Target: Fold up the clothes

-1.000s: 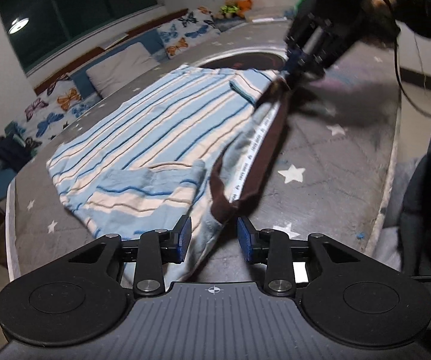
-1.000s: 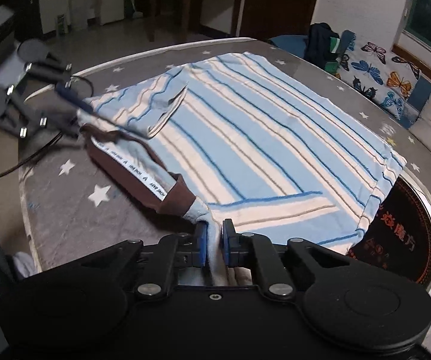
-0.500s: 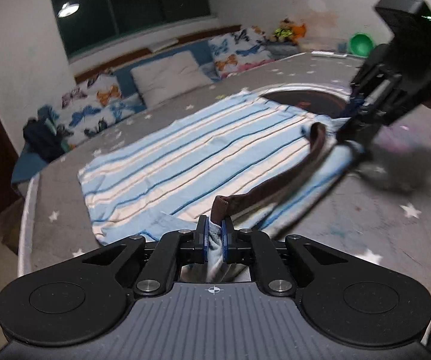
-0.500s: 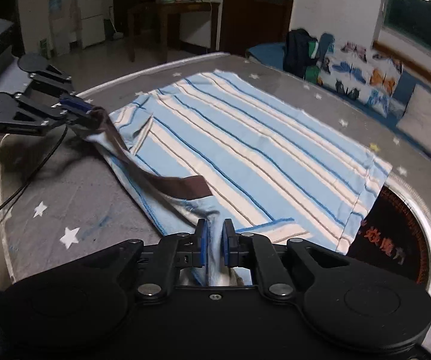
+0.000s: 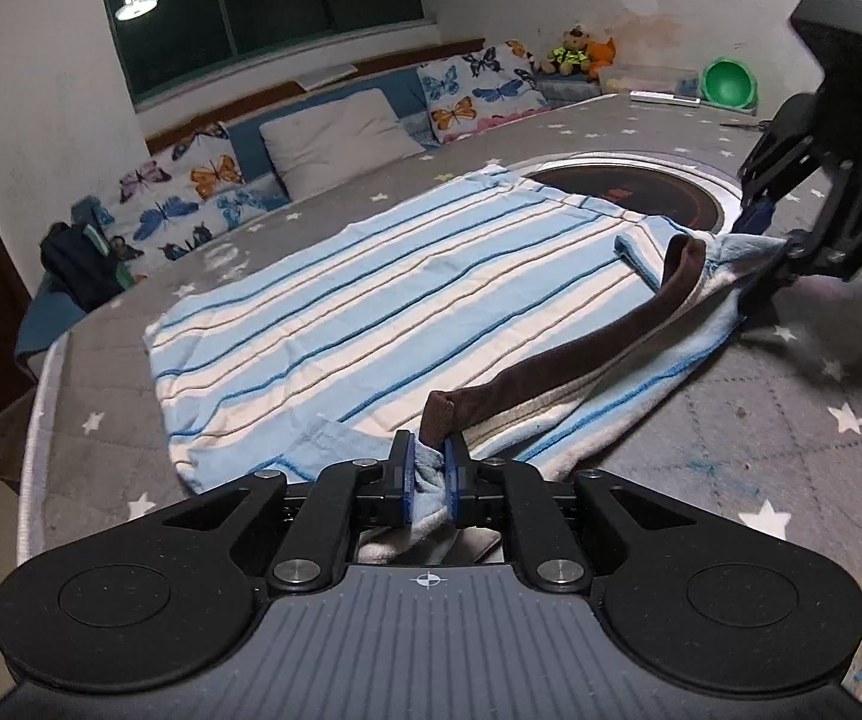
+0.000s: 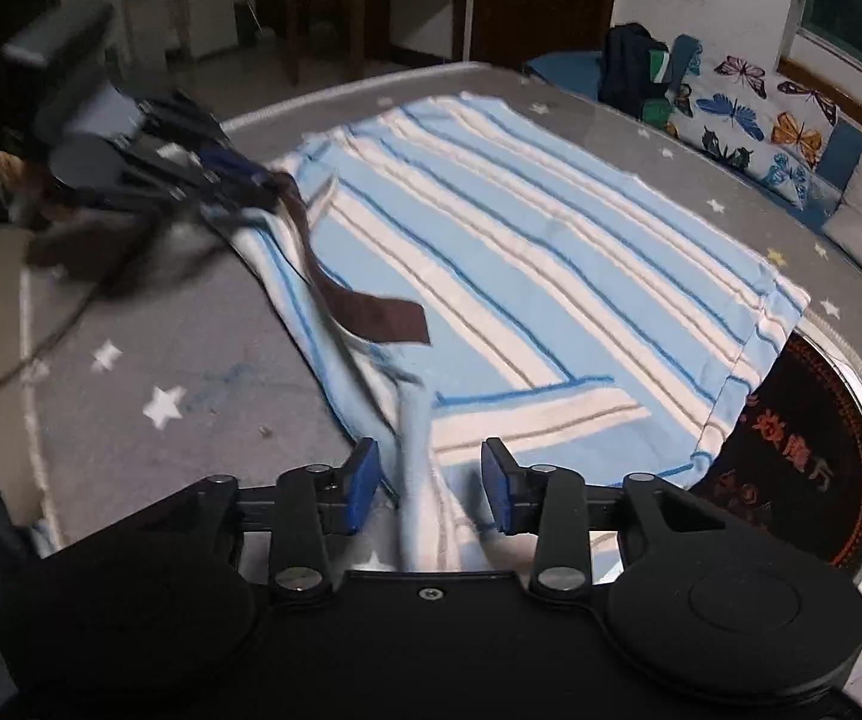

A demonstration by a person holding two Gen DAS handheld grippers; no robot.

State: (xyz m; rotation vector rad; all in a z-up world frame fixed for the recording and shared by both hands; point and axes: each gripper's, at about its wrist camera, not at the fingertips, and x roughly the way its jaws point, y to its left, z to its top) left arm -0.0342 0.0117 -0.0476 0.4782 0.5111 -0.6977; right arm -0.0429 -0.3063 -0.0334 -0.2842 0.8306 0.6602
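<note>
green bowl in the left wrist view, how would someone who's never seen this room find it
Start at the grey star-print mattress and follow it to its far right corner by the wall. The green bowl sits there tipped on its side, right of the plush toys. It is the only bright green, round thing in that corner.

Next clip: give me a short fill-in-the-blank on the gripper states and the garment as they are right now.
1. The left gripper is ____ on the striped garment.
2. The right gripper has its jaws ____.
3. The garment's collar band is ____ in colour.
4. The garment lies on a grey mattress printed with white ____.

Missing words: shut; open; brown; stars
</note>
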